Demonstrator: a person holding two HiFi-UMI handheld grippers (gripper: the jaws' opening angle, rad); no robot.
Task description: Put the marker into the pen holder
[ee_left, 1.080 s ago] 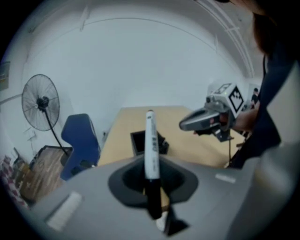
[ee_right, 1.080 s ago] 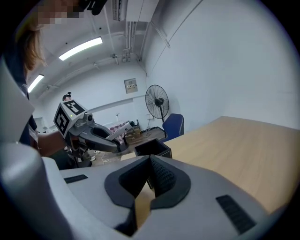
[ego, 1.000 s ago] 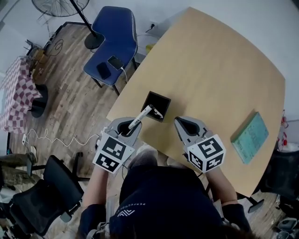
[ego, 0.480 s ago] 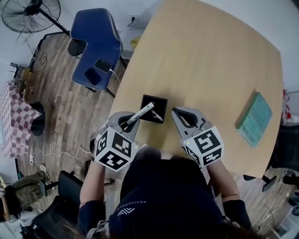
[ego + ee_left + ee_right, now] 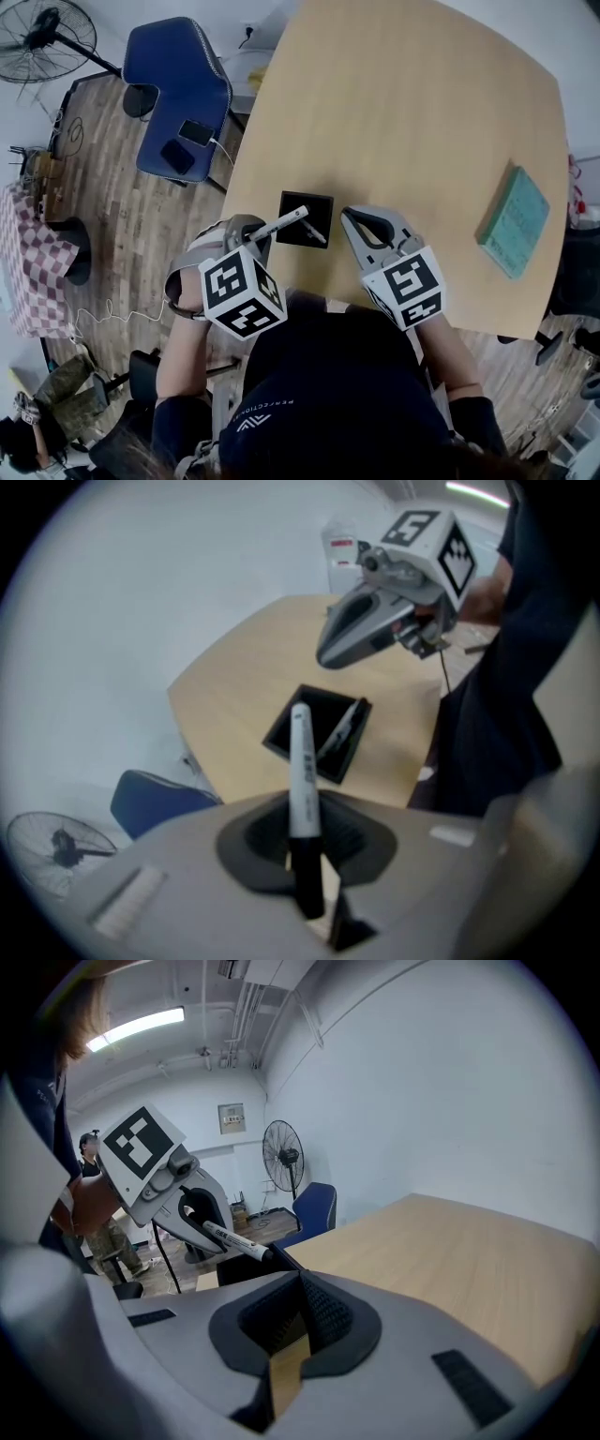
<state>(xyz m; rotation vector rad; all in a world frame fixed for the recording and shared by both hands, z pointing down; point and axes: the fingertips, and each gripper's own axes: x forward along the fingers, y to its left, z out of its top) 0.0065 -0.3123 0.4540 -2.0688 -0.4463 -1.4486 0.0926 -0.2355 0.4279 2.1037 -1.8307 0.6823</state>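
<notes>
A white marker (image 5: 279,224) with a black cap end is clamped in my left gripper (image 5: 251,242), which is shut on it. The marker slants up and to the right, and its free tip hangs over the black square pen holder (image 5: 317,202) on the table's near edge. In the left gripper view the marker (image 5: 300,761) stands up from the jaws, with the pen holder (image 5: 298,726) beyond it and another pen (image 5: 342,727) inside. My right gripper (image 5: 354,220) sits just right of the holder, shut with nothing in it. Its view shows the left gripper (image 5: 187,1206) carrying the marker (image 5: 234,1239).
A teal book (image 5: 514,221) lies near the right edge of the wooden table (image 5: 412,112). A blue chair (image 5: 178,80) with two phones on its seat stands off the table's left side, and a floor fan (image 5: 37,37) is beyond it.
My left gripper has rolled at the wrist, its marker cube swinging toward the right, while the marker tip stays over the holder. The right gripper has barely moved.
</notes>
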